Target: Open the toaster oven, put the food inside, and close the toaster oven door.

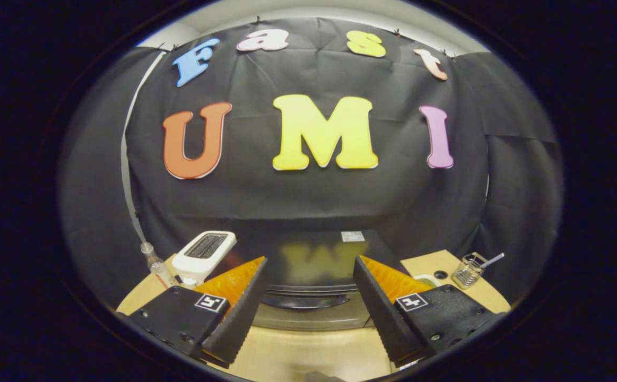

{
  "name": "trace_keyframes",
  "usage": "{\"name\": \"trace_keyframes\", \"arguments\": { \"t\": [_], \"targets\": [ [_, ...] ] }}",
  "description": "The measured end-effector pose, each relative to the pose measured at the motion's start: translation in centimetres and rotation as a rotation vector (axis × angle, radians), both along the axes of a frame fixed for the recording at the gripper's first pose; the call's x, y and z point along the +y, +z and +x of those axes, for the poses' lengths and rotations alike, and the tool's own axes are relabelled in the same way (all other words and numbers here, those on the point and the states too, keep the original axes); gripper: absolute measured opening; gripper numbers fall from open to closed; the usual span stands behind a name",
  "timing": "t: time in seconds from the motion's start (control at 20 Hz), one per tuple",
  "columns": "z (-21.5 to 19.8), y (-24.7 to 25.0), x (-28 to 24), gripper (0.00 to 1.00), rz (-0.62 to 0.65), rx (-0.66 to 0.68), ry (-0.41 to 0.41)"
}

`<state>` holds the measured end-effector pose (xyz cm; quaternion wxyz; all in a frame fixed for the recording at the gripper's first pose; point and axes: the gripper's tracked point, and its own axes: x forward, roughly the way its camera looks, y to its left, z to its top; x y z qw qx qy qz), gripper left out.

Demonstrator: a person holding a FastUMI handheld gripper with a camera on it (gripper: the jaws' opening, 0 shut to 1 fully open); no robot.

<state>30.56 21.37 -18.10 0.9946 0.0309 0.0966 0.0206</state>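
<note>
A black toaster oven [313,254] stands on the wooden table, straight ahead of my gripper [309,262]. Its glossy top faces me and mirrors the wall. Its door [308,313] is shut, with the dark handle [305,301] running along the door's upper edge, seen between my two fingers. The gripper is open, its fingers wide apart with nothing between them but the oven's front beyond. It hovers above and in front of the oven, looking down at it. No food shows here.
A white pop-up toaster [203,254] stands left of the oven, with a clear plastic bottle [155,263] further left. Right of the oven sit a small wire basket [467,270] holding a utensil and a round hole [440,274] in the wooden table [308,355].
</note>
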Motion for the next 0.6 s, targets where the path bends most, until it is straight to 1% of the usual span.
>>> {"name": "trace_keyframes", "arguments": {
  "t": [0.15, 0.3, 0.45, 0.6],
  "targets": [
    [1.8, -2.7, 1.0, 1.00, -0.010, 0.055, -0.002],
    [2.2, -4.8, 0.8, 1.00, -0.030, 0.112, -0.015],
    [2.2, -4.8, 0.6, 1.00, -0.023, 0.105, -0.024],
    [1.1, -5.1, 0.6, 1.00, -0.005, 0.121, -0.033]
  ]
}}
